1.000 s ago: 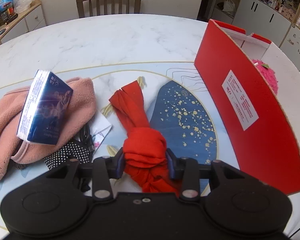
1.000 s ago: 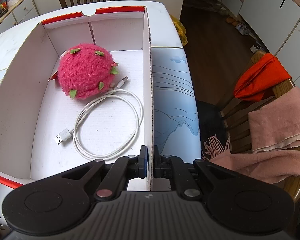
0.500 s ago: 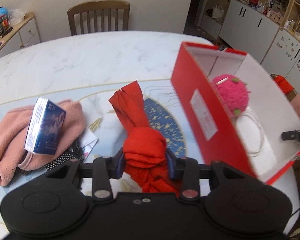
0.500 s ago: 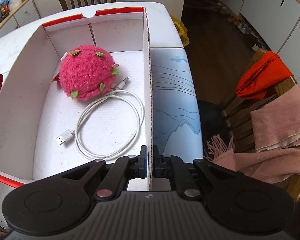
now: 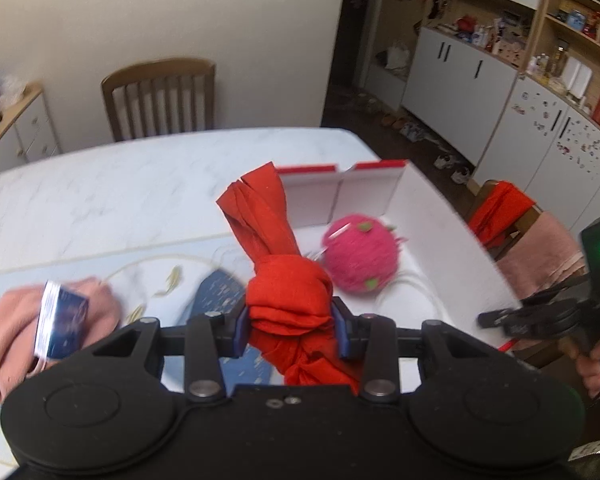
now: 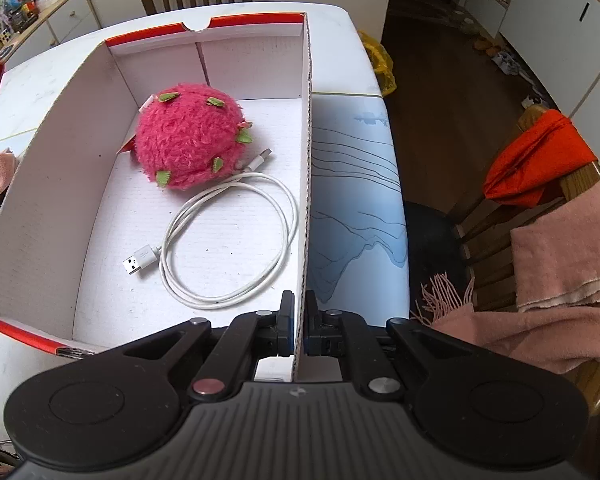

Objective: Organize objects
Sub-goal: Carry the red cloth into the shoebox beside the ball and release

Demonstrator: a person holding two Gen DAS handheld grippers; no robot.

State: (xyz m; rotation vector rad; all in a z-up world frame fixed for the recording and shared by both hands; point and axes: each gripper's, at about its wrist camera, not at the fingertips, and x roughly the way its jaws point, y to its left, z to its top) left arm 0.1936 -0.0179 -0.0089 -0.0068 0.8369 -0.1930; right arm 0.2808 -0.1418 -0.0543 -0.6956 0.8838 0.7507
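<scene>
My left gripper (image 5: 290,320) is shut on a knotted red cloth (image 5: 288,292) and holds it in the air beside the left wall of the red and white cardboard box (image 5: 440,208). The box (image 6: 60,152) holds a pink fuzzy ball (image 6: 190,146), also in the left wrist view (image 5: 360,258), and a coiled white USB cable (image 6: 228,240). My right gripper (image 6: 298,320) is shut on the box's right wall (image 6: 306,184); it also shows in the left wrist view (image 5: 500,318).
A pink garment (image 5: 12,320) with a blue carton (image 5: 60,324) on it lies on the table's left. A wooden chair (image 5: 160,96) stands behind the table. Another chair at the right carries red (image 6: 536,160) and pink (image 6: 568,256) cloths.
My left gripper has risen and swung right with the red cloth, from low over the table to beside the open box. The right gripper keeps its hold on the wall.
</scene>
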